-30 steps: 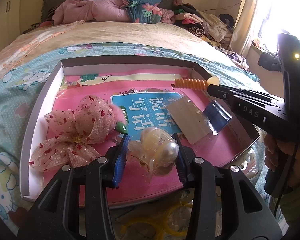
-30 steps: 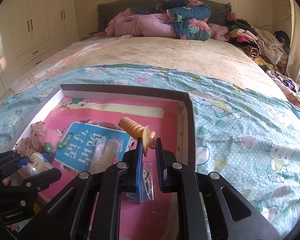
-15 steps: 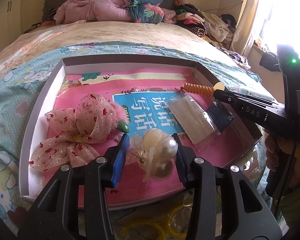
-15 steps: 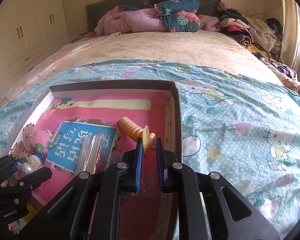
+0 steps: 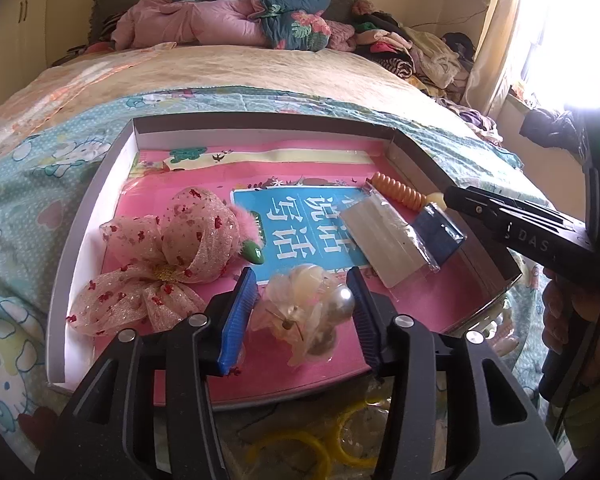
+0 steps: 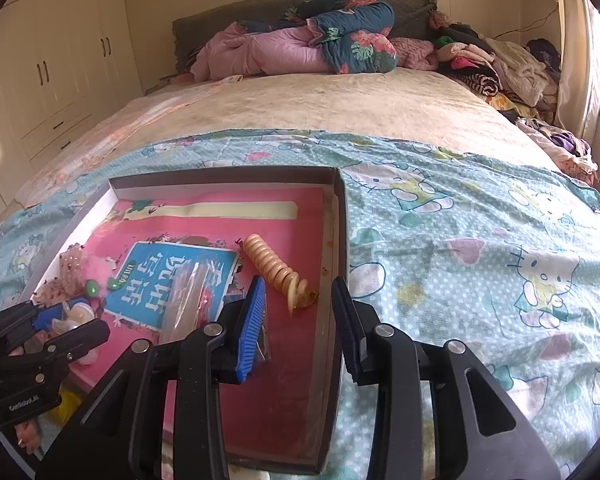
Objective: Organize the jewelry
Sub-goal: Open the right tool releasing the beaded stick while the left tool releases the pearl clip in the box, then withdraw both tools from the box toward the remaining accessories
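A shallow box (image 5: 100, 184) with a pink lining lies on the bed. My left gripper (image 5: 302, 304) is open around a pearl hair clip (image 5: 312, 308) that rests on the lining. My right gripper (image 6: 298, 312) is open just behind an orange spiral hair tie (image 6: 276, 268), which lies on the lining near the box's right wall (image 6: 340, 240). The hair tie also shows in the left wrist view (image 5: 398, 196). A pink mesh bow (image 5: 168, 256) lies at the left of the box.
A clear plastic packet (image 5: 384, 240) and a blue card (image 5: 438, 234) lie right of centre in the box. Yellow rings in plastic (image 5: 320, 440) lie on the bed before the box's near edge. Piled bedding (image 6: 300, 48) and clothes (image 6: 500, 68) are at the headboard.
My right gripper has opened and let go of the orange hair tie, which now lies in the box. My left gripper has opened wider and the pearl clip has settled onto the lining.
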